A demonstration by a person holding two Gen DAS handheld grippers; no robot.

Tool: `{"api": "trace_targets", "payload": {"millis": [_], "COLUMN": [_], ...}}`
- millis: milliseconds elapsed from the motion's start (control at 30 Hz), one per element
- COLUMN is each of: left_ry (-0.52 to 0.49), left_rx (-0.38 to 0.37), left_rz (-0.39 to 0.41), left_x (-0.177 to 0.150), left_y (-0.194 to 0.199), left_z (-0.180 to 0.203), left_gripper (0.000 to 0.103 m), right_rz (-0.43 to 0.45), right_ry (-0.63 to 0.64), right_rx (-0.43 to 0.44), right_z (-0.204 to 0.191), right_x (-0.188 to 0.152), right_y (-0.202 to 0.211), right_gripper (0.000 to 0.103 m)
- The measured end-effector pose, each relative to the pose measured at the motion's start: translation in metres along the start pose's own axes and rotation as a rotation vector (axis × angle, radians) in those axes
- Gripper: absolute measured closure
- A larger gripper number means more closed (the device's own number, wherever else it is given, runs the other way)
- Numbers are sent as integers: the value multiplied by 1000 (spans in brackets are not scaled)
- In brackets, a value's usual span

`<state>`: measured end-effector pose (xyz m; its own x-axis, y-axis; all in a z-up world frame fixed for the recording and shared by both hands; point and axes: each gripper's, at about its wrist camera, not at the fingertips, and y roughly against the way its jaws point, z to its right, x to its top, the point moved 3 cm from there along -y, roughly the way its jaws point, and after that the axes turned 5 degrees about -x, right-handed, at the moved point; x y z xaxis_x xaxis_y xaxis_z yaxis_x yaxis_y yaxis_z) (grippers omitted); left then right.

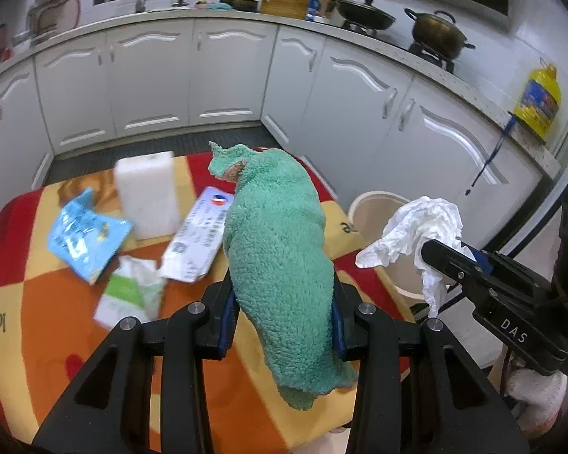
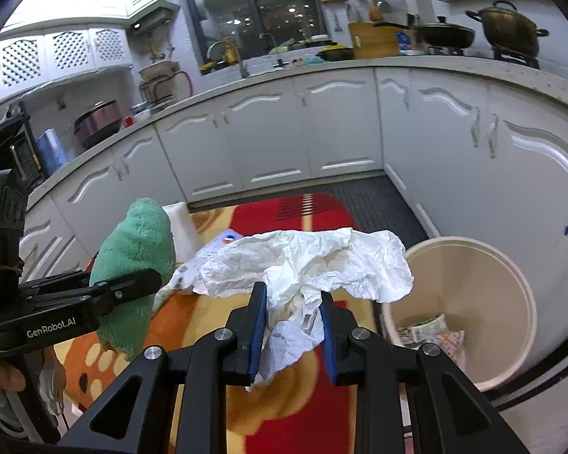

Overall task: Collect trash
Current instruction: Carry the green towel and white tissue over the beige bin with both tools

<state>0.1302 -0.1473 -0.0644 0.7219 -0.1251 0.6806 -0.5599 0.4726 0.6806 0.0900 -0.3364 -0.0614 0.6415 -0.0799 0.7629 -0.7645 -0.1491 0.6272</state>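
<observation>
Two grips on: my right hand-held gripper [image 2: 292, 325] pinches tissue [image 2: 314, 261] near bin [image 2: 469, 265]; left hand-held gripper [image 1: 282, 317] clamps cloth [image 1: 280, 242] above table [image 1: 38, 302]. Tissue light, soft, tears easily; I'd hold bunched middle.

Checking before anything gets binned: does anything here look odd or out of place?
Yes. The left gripper is shut on a green fluffy cloth, which looks like a rag, not trash. The right gripper holds crumpled tissue beside the bin.
</observation>
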Motion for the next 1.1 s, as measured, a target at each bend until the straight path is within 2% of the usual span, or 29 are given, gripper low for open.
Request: {"api": "trace_targets", "payload": {"millis": [300, 1100], "left_ry": [-78, -165], "left_rx": [-30, -108], "left_rz": [-18, -99], "left_x": [9, 30], "left_y": [-26, -109], "left_z": [43, 115], "left_gripper": [66, 66], "right_rz": [2, -40], "right_ry": [-60, -214], "right_rx": [-59, -191], "right_z": [41, 138], "right_x": [-4, -25], "right_y": [9, 9], "right_gripper": [79, 79]}}
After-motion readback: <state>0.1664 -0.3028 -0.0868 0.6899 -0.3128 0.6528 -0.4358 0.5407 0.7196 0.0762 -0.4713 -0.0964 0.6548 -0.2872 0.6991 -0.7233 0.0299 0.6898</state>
